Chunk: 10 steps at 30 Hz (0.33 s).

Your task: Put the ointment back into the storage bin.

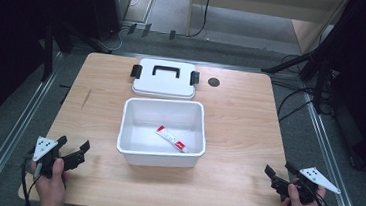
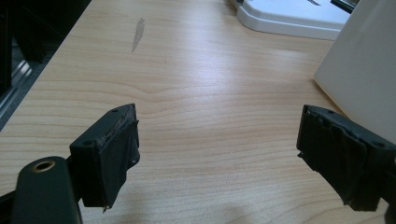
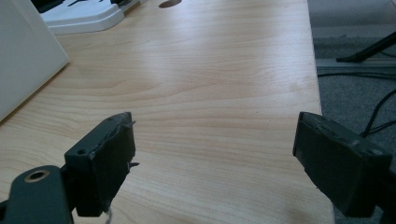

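A white plastic bin [image 1: 160,154] stands open in the middle of the wooden table, with a red-and-white tube [image 1: 172,138] lying on its floor. Its white lid [image 1: 164,85], with a black handle and black clips, lies flat behind it. My left gripper [image 1: 73,149] rests at the table's near left corner, open, with bare wood between its jaws [image 2: 212,149]. At the near right corner my right gripper [image 1: 278,172] is held open over bare wood too [image 3: 212,158]. The bin's wall [image 2: 364,70] shows at the right of the left gripper view, and the same bin [image 3: 23,65] at the left of the right gripper view.
A dark round hole [image 1: 214,82] sits in the table top to the right of the lid. A grey scuff [image 2: 137,33] marks the wood at the left. Metal rails, cables and tripod legs [image 1: 300,60] surround the table on the floor.
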Tool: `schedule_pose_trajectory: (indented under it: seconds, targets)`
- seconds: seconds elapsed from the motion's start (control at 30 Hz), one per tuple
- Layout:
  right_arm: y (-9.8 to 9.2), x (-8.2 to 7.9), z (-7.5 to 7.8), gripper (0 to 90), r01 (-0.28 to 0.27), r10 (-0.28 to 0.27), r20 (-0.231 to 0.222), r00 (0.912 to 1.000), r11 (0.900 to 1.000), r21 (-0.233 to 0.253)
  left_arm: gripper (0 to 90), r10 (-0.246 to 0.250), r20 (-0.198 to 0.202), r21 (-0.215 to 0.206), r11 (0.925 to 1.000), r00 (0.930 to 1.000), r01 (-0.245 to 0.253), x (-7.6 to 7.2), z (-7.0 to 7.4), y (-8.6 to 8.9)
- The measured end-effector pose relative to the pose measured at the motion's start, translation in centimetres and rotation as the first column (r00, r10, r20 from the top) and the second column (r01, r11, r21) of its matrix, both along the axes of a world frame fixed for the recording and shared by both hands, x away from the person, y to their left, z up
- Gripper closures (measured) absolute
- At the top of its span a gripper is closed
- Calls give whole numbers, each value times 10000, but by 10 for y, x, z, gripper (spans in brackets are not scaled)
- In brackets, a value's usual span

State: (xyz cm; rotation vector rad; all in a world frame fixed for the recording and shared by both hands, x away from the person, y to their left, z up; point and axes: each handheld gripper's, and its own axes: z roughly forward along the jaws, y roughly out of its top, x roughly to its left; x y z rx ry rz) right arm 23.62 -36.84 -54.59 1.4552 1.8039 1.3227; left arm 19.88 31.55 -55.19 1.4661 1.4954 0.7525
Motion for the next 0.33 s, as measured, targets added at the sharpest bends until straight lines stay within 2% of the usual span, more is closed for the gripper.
schedule_pose_trajectory:
  seconds: [0.13, 0.33]
  targets:
    - [-1, 2, 0, 132, -3, 4, -142, 9999, 10000, 37, 135, -73, -47, 59, 10000, 10000, 74, 0, 0, 0]
    - [3, 2, 0, 133, -12, 7, -194, 9998, 9997, -264, 135, -391, -87, -37, 9992, 9992, 391, 3, 0, -1]
